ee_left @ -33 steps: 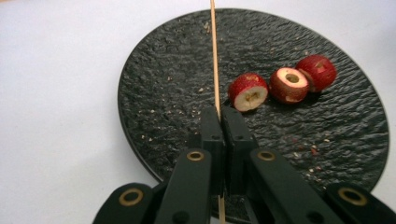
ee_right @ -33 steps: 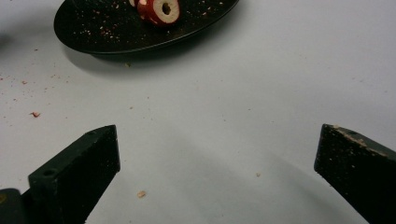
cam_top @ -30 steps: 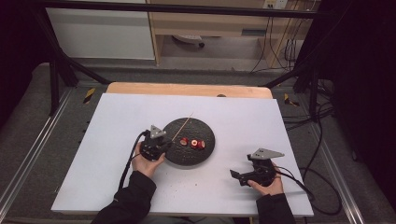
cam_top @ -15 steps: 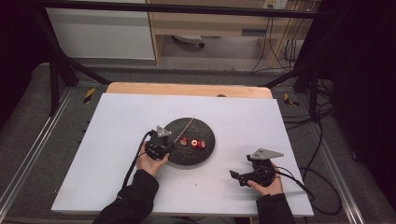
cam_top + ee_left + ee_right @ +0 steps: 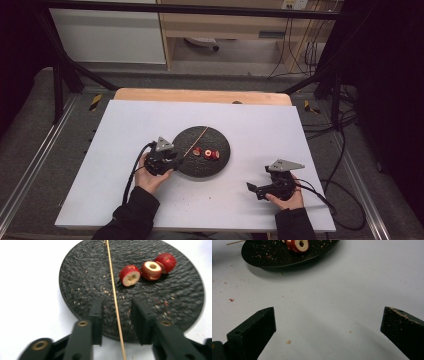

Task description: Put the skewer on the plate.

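Skewer between left gripper jaws, seemingly untouched, on plate.

A white tabletop has small crumbs on it. Black cables hang behind it.
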`<state>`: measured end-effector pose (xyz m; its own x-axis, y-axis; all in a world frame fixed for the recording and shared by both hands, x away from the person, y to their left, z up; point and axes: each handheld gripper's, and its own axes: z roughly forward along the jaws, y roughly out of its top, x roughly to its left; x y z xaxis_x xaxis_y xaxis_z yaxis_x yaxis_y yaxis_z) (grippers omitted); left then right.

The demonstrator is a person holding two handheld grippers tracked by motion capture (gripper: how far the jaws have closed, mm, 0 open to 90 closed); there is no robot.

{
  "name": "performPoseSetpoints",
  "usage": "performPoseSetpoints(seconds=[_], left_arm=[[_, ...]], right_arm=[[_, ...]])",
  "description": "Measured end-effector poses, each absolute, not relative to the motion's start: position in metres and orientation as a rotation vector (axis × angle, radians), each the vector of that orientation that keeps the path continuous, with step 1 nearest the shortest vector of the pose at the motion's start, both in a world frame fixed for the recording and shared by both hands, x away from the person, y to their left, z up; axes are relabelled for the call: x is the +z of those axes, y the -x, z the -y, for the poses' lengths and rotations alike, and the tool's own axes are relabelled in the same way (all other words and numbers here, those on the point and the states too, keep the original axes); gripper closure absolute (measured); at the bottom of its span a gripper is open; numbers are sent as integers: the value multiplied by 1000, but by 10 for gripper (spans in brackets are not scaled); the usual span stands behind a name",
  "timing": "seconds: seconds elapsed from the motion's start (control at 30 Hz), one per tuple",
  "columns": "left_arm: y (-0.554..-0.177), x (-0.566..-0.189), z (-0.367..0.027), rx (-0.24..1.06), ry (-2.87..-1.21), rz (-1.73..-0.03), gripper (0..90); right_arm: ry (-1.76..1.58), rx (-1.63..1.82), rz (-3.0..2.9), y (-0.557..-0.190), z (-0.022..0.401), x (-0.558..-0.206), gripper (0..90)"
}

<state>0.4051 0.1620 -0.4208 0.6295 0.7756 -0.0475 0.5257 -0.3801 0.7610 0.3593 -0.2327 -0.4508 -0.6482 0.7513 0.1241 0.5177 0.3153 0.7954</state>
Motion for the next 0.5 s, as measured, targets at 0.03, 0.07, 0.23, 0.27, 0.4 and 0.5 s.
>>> performPoseSetpoints(seconds=[0.03, 0.07, 0.23, 0.27, 0.4, 0.5], left_arm=[[-402, -420, -166, 410, -2074, -1001, 550], [-400, -420, -169, 407, -2070, -993, 523], [-388, -422, -187, 392, -2082, -960, 367], [-386, -423, -190, 390, -2077, -957, 334], [-377, -426, -207, 370, -2059, -955, 249], [-369, -428, -219, 388, -2053, -951, 189]], right_arm=[[-1149, 1245, -2315, -359, 233, -451, 8], [-1147, 1246, -2314, -359, 233, -451, 8], [-1156, 1249, -2312, -358, 233, -450, 6], [-1155, 1248, -2313, -358, 233, -450, 6], [-1154, 1248, -2314, -358, 233, -450, 6], [-1155, 1250, -2313, -358, 233, -450, 6]])
